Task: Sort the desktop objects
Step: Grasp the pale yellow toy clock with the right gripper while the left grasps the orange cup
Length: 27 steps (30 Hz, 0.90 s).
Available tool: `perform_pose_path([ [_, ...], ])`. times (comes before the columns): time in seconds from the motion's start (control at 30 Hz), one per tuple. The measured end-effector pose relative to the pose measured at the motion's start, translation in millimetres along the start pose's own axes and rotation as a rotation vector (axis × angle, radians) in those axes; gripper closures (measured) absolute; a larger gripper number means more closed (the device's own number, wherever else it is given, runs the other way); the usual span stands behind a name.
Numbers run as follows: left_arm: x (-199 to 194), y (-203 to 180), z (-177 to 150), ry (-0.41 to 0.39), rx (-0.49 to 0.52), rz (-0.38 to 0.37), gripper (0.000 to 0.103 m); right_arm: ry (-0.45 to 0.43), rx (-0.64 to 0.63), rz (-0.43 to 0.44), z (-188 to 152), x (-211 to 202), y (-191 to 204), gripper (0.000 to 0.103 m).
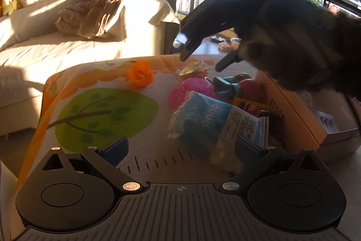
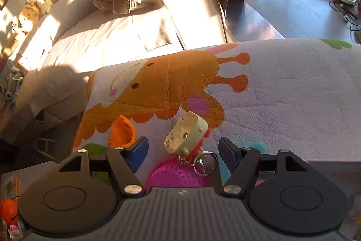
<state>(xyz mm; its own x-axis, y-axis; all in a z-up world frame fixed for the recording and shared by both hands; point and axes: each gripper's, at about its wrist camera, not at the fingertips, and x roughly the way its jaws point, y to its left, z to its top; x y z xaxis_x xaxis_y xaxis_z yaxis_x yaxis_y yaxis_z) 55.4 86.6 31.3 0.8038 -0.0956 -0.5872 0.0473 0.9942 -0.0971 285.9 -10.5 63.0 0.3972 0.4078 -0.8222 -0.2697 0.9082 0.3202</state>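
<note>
Both hand-held grippers, left and right, gape empty; the beige plastic keychain and toys wait unsorted on the bench.

Both hand-held grippers agape.

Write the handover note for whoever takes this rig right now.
Left gripper: open, empty, low over the blue packet.
Right gripper: open, empty, above the cream keychain toy and pink mesh ball.
Orange toy lies apart on the cartoon mat; the rest is heaped beside the cardboard box.
Done: nothing held.
Left: sort the loose items.
</note>
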Motion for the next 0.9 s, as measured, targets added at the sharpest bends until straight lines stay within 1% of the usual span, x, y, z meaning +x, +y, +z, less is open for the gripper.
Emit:
perform_pose_path([
  [0.07, -4.0, 9.2, 8.4, -0.018, -0.01, -0.011, 0.0, 0.012, -0.016, -0.046, 0.5, 23.3, 5.2, 0.035],
  [0.13, -4.7, 16.7, 19.0, -0.05, -0.003, 0.026, 0.0, 0.026, -0.046, -0.049, -2.5, 31.4, 9.2, 0.065],
  [0.17, -2.0, 20.1, 25.0, -0.067, 0.001, 0.054, 0.0, 0.025, -0.051, -0.017, -4.6, 29.7, 9.5, 0.069],
  [0.2, 3.4, 24.0, 32.2, -0.078, 0.002, 0.08, 0.0, 0.016, -0.056, -0.008, -6.1, 24.2, 10.7, 0.074],
  [0.27, 19.9, 30.5, 46.7, -0.066, -0.015, 0.12, 0.0, -0.01, -0.072, 0.018, -8.5, 4.1, 10.8, 0.075],
  [0.33, 41.3, 36.1, 60.8, -0.045, -0.042, 0.131, 0.0, -0.04, -0.075, 0.048, -10.9, -23.3, 6.8, 0.077],
  [0.43, 82.0, 43.3, 78.2, 0.019, -0.092, 0.168, 0.0, -0.092, -0.063, 0.11, -17.9, -71.6, -5.1, 0.077],
  [0.5, 108.3, 48.7, 85.1, 0.045, -0.124, 0.213, 0.0, -0.12, -0.056, 0.144, -26.7, -103.5, -15.4, 0.077],
  [0.57, 127.3, 50.5, 89.3, 0.061, -0.133, 0.263, 0.0, -0.133, -0.047, 0.186, -38.7, -135.1, -26.3, 0.078],
  [0.63, 137.9, 49.3, 90.6, 0.063, -0.133, 0.293, 0.002, -0.144, -0.064, 0.211, -56.0, -161.4, -34.1, 0.077],
  [0.67, 139.9, 47.6, 90.5, 0.06, -0.123, 0.302, 0.016, -0.151, -0.076, 0.217, -66.0, -173.0, -37.2, 0.077],
  [0.7, 141.9, 45.6, 90.2, 0.068, -0.109, 0.306, 0.025, -0.156, -0.087, 0.221, -75.8, -183.1, -40.2, 0.077],
  [0.73, 143.1, 44.9, 89.7, 0.08, -0.103, 0.307, 0.044, -0.16, -0.097, 0.225, -86.6, -192.3, -43.5, 0.077],
  [0.77, 142.4, 43.3, 87.6, 0.083, -0.098, 0.311, 0.051, -0.164, -0.101, 0.228, -96.7, -199.3, -48.0, 0.077],
  [0.8, 138.9, 41.6, 85.9, 0.078, -0.086, 0.313, 0.053, -0.166, -0.101, 0.228, -104.3, -204.7, -51.9, 0.077],
  [0.87, 129.6, 39.3, 81.5, 0.077, -0.06, 0.302, 0.06, -0.17, -0.09, 0.223, -122.2, -213.3, -61.7, 0.077],
  [0.9, 123.7, 39.4, 80.2, 0.073, -0.05, 0.291, 0.06, -0.171, -0.082, 0.222, -132.3, -215.7, -66.8, 0.078],
])
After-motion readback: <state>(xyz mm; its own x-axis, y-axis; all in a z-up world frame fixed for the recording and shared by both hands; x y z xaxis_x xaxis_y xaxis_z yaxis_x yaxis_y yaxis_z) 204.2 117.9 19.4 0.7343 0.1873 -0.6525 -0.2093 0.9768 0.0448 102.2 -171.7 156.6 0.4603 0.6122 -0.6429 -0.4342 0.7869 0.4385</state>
